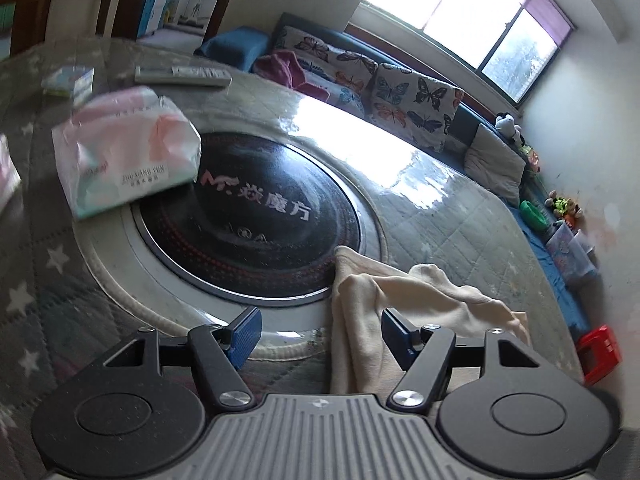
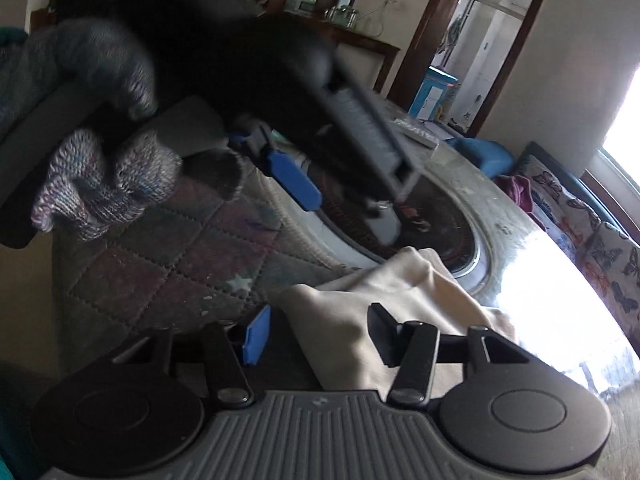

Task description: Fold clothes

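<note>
Cream cloth point(image 1: 404, 300) lies crumpled at the tabletop's point(image 1: 460, 216) near edge, overlapping the round black cooktop's point(image 1: 248, 216) rim. We hold both grippers spread wide over it: left gripper point(image 1: 320, 334) and right gripper point(image 2: 316, 334), neither pinching fabric. Tissue pack point(image 1: 124, 152) sits beyond.

Both grippers stand with jaws spread wide: the left gripper point(image 1: 320, 336), gripped by a knit-gloved left hand point(image 2: 100, 184), and the right gripper point(image 2: 316, 334), both tilted downward.
</note>
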The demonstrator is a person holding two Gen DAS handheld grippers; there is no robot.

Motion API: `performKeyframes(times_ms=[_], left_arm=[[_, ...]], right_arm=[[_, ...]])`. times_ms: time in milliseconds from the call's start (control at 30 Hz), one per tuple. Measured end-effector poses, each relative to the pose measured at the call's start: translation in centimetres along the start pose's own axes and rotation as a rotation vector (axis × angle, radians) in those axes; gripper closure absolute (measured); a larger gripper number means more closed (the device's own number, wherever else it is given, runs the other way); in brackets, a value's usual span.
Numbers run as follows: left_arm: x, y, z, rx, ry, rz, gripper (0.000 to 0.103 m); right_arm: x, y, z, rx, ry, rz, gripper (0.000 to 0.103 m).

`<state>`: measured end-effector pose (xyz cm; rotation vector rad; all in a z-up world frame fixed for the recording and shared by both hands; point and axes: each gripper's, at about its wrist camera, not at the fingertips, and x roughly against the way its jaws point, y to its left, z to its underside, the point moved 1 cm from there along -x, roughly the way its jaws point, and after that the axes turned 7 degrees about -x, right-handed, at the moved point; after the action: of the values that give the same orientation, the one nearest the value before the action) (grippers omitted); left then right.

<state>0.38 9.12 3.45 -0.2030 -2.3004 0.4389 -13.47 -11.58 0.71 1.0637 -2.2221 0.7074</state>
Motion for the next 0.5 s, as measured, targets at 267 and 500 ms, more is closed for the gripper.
performKeyframes(times_ms=[267, 500], left_arm=[[-1.4, 0.5, 0.3, 0.148, 0.043, 0.074, 0.034], [-2.8, 0.4, 0.3, 0.271, 0.082, 0.149, 0.034]], right_arm=[[-0.6, -1.3, -0.2, -0.069, 0.004, -0.008, 0.083], [1.0, -3.5, -0.5, -0.193, -0.070, -0.029, 0.086]])
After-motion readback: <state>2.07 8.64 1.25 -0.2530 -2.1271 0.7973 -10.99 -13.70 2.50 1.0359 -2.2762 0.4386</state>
